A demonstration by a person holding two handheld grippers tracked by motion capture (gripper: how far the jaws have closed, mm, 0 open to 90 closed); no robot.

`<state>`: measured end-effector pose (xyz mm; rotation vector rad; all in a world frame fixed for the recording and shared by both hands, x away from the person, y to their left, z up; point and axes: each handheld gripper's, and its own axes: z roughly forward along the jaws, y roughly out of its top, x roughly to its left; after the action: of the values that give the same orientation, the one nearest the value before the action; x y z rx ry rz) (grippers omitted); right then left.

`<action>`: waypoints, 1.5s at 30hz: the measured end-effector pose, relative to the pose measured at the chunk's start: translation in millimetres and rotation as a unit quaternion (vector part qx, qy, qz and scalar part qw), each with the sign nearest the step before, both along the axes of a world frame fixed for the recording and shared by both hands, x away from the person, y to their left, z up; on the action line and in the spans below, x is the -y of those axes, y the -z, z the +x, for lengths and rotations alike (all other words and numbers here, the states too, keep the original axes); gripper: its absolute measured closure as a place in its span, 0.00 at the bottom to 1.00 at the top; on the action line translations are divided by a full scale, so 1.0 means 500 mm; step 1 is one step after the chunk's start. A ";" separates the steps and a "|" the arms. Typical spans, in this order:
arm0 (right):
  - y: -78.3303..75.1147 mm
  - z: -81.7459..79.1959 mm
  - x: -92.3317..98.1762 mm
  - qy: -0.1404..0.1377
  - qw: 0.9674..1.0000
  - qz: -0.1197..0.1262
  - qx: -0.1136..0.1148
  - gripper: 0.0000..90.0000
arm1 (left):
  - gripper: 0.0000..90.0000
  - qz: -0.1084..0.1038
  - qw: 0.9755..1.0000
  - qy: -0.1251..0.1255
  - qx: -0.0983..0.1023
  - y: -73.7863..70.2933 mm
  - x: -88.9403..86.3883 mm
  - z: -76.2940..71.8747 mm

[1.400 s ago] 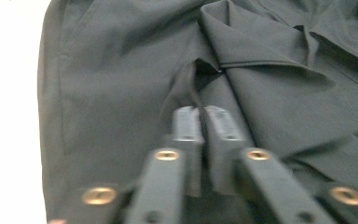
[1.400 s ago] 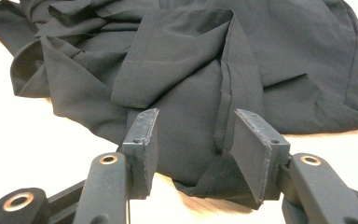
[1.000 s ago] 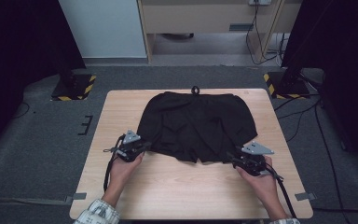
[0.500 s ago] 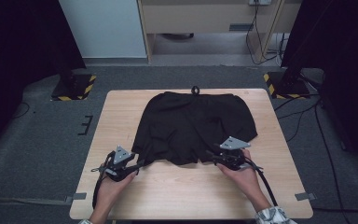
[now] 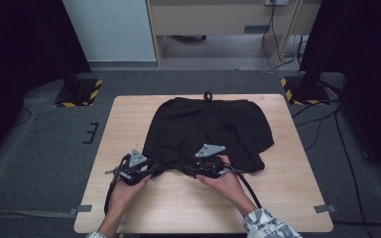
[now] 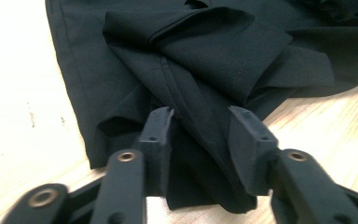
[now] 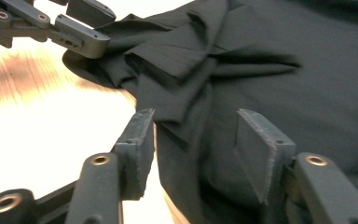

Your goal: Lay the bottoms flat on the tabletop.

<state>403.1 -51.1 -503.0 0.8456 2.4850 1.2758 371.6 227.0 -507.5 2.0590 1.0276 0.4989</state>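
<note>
Grey carpet (image 5: 44,148) covers the floor around a light wooden table (image 5: 287,198), and dark curtains (image 5: 20,59) hang on both sides of the room. On the table we see a black fabric garment, like a pair of shorts (image 5: 213,124), lying spread and partly bunched at its near edge. Its far edge carries a small black loop (image 5: 208,95), on the side away from both grippers.

We hold the left gripper (image 5: 146,166) at the near left corner of the garment. In the left gripper view its jaws stand apart, and a folded ridge of the cloth (image 6: 200,116) lies between them.

We hold the right gripper (image 5: 191,166) just beside the left one, at the near hem. In the right gripper view its jaws are spread, with cloth (image 7: 200,121) between them, and the left gripper (image 7: 81,21) shows ahead of it.
</note>
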 end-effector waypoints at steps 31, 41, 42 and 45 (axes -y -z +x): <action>0.005 -0.089 0.049 -0.036 0.999 -0.015 0.015 0.61 | 0.62 0.010 1.000 -0.017 -0.003 -0.002 -0.054 -0.049; -0.008 -0.021 -0.079 -0.029 0.999 -0.014 0.005 0.39 | 0.74 0.025 0.999 0.009 -0.018 0.006 -0.024 -0.038; -0.003 -0.010 -0.102 -0.026 1.000 -0.015 0.001 0.53 | 0.80 0.021 0.999 0.014 -0.020 0.001 -0.026 -0.042; 0.003 -0.006 -0.116 -0.031 0.999 -0.022 -0.002 0.81 | 0.88 0.026 0.999 0.024 -0.024 -0.004 -0.031 -0.047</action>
<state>400.2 7.1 -504.5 0.7681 2.5506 1.2352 348.1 242.3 -505.3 2.1448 1.0006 0.4577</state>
